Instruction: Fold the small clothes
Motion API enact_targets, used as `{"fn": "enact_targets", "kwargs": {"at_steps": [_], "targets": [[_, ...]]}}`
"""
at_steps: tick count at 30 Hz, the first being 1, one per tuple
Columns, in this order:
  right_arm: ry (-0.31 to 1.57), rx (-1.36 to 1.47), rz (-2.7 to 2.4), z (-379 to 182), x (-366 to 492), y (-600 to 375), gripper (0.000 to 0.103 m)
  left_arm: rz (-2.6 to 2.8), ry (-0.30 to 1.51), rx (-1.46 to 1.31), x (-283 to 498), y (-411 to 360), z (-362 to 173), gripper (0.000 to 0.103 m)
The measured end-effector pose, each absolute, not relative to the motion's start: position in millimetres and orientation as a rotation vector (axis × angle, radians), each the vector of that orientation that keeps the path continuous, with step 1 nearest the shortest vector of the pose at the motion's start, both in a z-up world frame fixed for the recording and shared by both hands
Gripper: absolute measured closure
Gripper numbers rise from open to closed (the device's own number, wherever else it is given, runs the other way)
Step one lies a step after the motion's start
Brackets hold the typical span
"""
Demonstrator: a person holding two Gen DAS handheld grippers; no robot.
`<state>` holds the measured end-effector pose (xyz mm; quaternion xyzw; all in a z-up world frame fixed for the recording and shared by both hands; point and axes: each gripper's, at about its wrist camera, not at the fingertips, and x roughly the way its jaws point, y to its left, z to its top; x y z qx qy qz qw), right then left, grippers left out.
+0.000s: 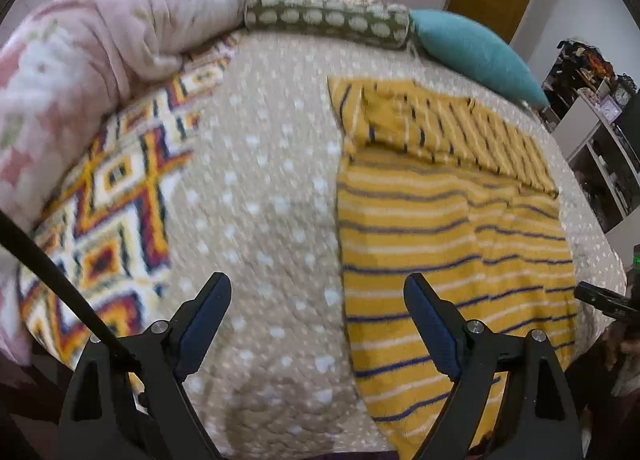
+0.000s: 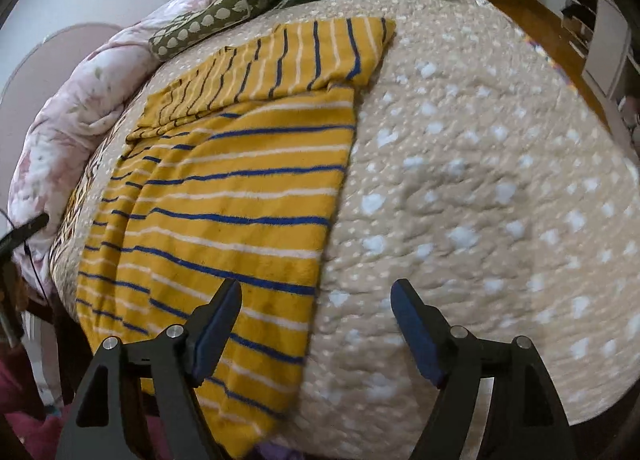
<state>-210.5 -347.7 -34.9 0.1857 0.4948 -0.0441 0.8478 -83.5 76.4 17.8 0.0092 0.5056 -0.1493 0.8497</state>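
Observation:
A yellow garment with blue and white stripes point(image 1: 452, 228) lies flat on the beige dotted bedspread point(image 1: 260, 188), its sleeves folded across the top. In the right wrist view the same garment point(image 2: 240, 188) fills the left half of the bed. My left gripper point(image 1: 318, 292) hangs open above the garment's left edge, with nothing between its fingers. My right gripper point(image 2: 316, 296) hangs open above the garment's right edge, its left finger over the cloth and its right finger over bare bedspread point(image 2: 480, 180). Neither gripper touches the cloth.
A pink floral quilt point(image 1: 92, 52) is bunched at the far left, over a geometric patterned blanket point(image 1: 112, 220). An olive dotted bolster point(image 1: 328, 18) and a teal cushion point(image 1: 476, 48) lie along the far edge. Shelves point(image 1: 600, 132) stand beyond the bed's right side.

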Motion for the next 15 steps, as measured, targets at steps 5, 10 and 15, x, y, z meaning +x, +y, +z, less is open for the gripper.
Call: {"fn": "enact_targets", "kwargs": {"at_steps": [5,10,15], "targets": [[0.972,0.233,-0.132,-49.3,-205.6,-324.8,0.083,-0.309,1.152,-0.011,-86.3,70.6,-23.0,0.016],[0.942,0.1,-0.118,-33.1,-214.9,-311.5,0.098,-0.308,1.118,0.034,-95.5,66.4,-22.3,0.016],[0.949,0.154,-0.164,-32.4,-230.5,-332.2,0.098,-0.334,1.112,0.011,-100.9,63.2,-20.7,0.016]]}}
